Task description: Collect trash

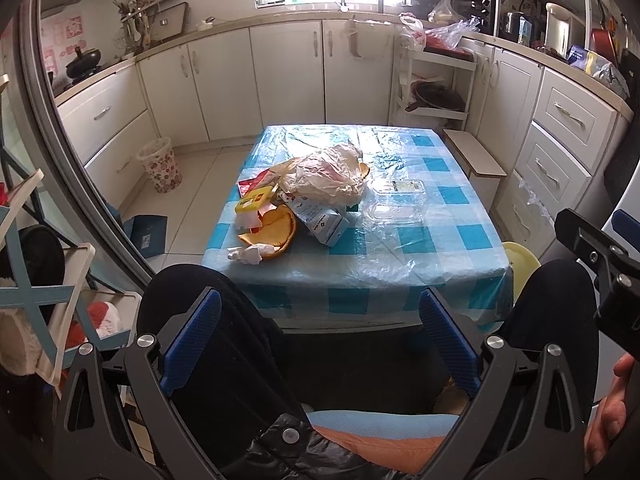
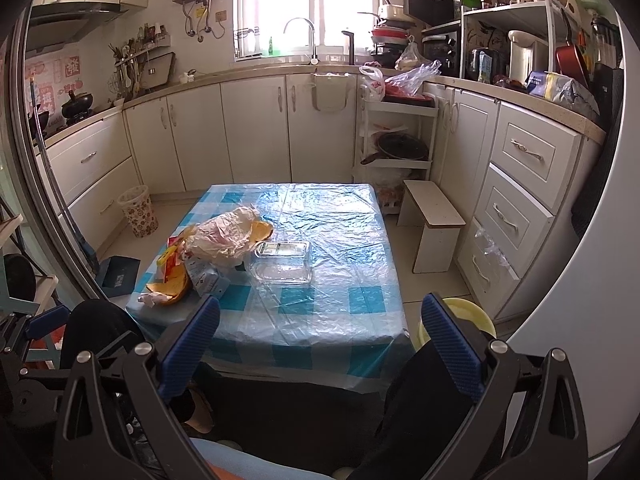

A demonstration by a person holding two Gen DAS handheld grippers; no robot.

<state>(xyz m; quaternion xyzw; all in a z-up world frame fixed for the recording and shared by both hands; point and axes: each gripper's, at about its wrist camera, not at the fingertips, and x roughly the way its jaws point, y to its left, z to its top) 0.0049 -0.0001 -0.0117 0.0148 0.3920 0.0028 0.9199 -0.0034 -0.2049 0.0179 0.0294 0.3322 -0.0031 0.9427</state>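
Observation:
A heap of trash lies on the left half of the blue-checked table (image 1: 440, 248) (image 2: 360, 280): a crumpled plastic bag (image 1: 324, 174) (image 2: 224, 236), orange peel (image 1: 276, 228) (image 2: 170, 286), a small carton (image 1: 324, 224) (image 2: 206, 278), a yellow packet (image 1: 252, 199), a wadded tissue (image 1: 250, 254) (image 2: 154, 299). A clear plastic box (image 1: 398, 200) (image 2: 282, 260) sits near the middle. My left gripper (image 1: 320, 344) and right gripper (image 2: 320, 344) both hang open and hold nothing, short of the table's near edge, above the person's dark-trousered knees.
A flowered waste basket (image 1: 160, 164) (image 2: 138, 210) stands on the floor left of the table. A low white stool (image 1: 474, 158) (image 2: 434, 224) and a yellow stool (image 1: 518, 260) (image 2: 466, 316) stand to the right. White cabinets ring the room; a dark box (image 1: 148, 232) lies on the floor.

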